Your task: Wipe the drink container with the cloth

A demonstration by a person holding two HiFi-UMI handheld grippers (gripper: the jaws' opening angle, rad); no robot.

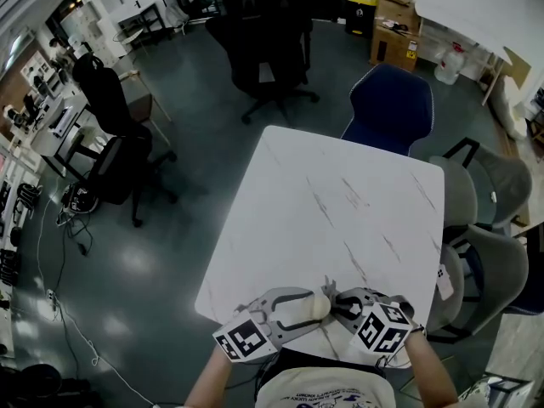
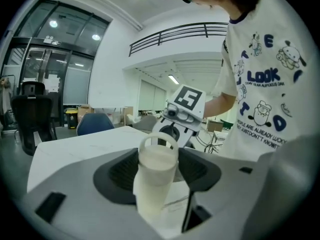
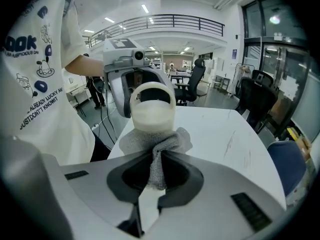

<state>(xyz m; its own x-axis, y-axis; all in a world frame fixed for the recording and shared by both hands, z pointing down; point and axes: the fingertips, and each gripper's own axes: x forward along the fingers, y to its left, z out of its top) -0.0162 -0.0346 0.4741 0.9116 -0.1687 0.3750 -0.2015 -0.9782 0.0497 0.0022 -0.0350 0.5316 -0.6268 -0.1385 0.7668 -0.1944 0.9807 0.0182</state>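
Note:
A cream drink container (image 2: 156, 176) with a loop handle on its top sits between the jaws of my left gripper (image 2: 159, 170), which is shut on its body. In the head view the container (image 1: 312, 308) lies sideways between the two grippers at the near edge of the white table (image 1: 340, 219). My right gripper (image 3: 159, 170) is shut on a grey knitted cloth (image 3: 156, 146), and the cloth is bunched against the container (image 3: 151, 111) below its handle. In the head view the left gripper (image 1: 293, 310) and right gripper (image 1: 338, 305) meet tip to tip.
The marble-look table stretches away from me. A blue chair (image 1: 389, 109) stands at its far edge, grey chairs (image 1: 484, 228) at its right side, and black office chairs (image 1: 119, 143) on the floor to the left. Cardboard boxes (image 1: 393, 28) are far back.

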